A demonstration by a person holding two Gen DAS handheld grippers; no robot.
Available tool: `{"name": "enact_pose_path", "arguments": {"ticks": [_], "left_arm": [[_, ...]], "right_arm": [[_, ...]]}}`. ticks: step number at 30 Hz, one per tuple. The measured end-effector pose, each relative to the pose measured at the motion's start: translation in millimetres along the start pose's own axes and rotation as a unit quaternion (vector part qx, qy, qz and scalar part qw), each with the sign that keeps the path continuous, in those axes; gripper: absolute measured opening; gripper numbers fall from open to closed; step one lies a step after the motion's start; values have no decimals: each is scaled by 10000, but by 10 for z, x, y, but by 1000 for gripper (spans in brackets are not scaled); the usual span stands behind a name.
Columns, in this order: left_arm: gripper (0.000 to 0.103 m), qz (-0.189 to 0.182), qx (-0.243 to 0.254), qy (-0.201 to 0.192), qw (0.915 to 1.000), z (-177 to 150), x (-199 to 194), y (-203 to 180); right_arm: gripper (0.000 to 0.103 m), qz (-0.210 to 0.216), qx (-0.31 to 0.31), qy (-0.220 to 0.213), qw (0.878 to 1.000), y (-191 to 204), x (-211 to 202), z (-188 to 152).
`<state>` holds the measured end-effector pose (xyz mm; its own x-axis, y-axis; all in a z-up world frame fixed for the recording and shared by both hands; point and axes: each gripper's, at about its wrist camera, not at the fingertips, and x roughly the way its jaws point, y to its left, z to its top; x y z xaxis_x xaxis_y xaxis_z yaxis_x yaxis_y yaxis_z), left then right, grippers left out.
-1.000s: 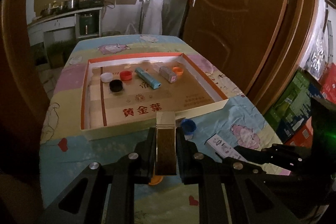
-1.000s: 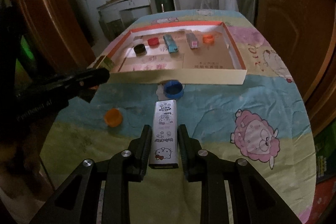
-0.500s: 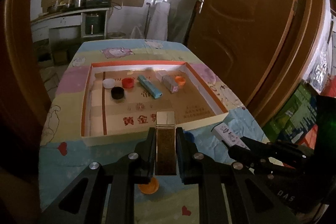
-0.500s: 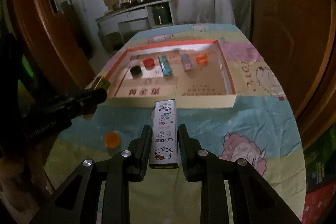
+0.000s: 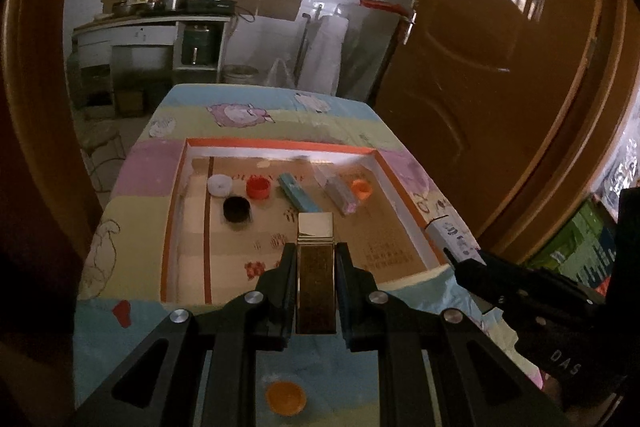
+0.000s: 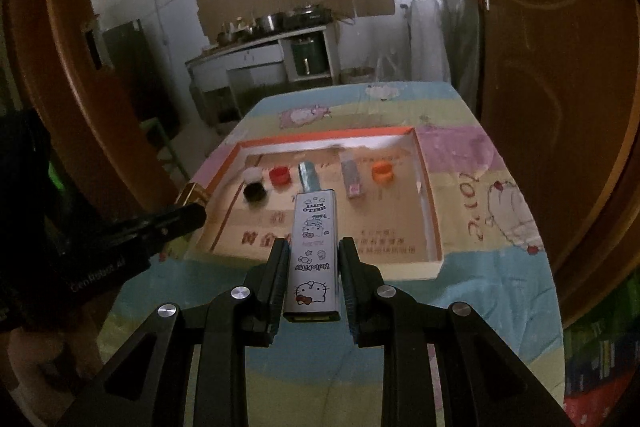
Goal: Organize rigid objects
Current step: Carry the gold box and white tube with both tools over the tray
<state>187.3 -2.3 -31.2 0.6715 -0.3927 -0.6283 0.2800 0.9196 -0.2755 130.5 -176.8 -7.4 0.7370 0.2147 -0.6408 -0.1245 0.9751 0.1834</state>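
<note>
My left gripper [image 5: 315, 259] is shut on a slim gold lighter [image 5: 316, 267], held above the near edge of the shallow cardboard tray [image 5: 176, 187]. My right gripper [image 6: 314, 255] is shut on a silver cartoon-printed lighter [image 6: 314, 247], also raised in front of the tray [image 6: 430, 211]. In the tray lie a white cap [image 5: 219, 184], a black cap [image 5: 236, 209], a red cap [image 5: 257, 187], a teal lighter [image 5: 298, 191], a grey-pink lighter [image 5: 340, 193] and an orange cap [image 5: 361, 188]. The right gripper and its lighter [image 5: 456, 237] show at the left wrist view's right side.
An orange cap [image 5: 285, 397] lies on the patterned tablecloth [image 6: 500, 267] near me. A wooden door [image 5: 500, 67] stands close on the right. A counter with pots [image 6: 272, 27] is at the back wall. Boxes [image 5: 580, 255] are stacked low on the right.
Both grippers have risen and moved forward toward the tray with their lighters still held. The blue cap in front of the tray has dropped out of sight.
</note>
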Motion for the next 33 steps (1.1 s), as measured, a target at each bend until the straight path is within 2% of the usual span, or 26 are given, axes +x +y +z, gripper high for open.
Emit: {"name": "enact_pose_path", "arguments": {"ticks": [17,33], "left_arm": [[18,82,-174,166,9997,241,479,67],[18,241,-275,477,9982,230,928,201]], "right_arm": [[26,69,237,36,9997,-256,462,311],[26,184,370,346,9985,-348,986,310]]}}
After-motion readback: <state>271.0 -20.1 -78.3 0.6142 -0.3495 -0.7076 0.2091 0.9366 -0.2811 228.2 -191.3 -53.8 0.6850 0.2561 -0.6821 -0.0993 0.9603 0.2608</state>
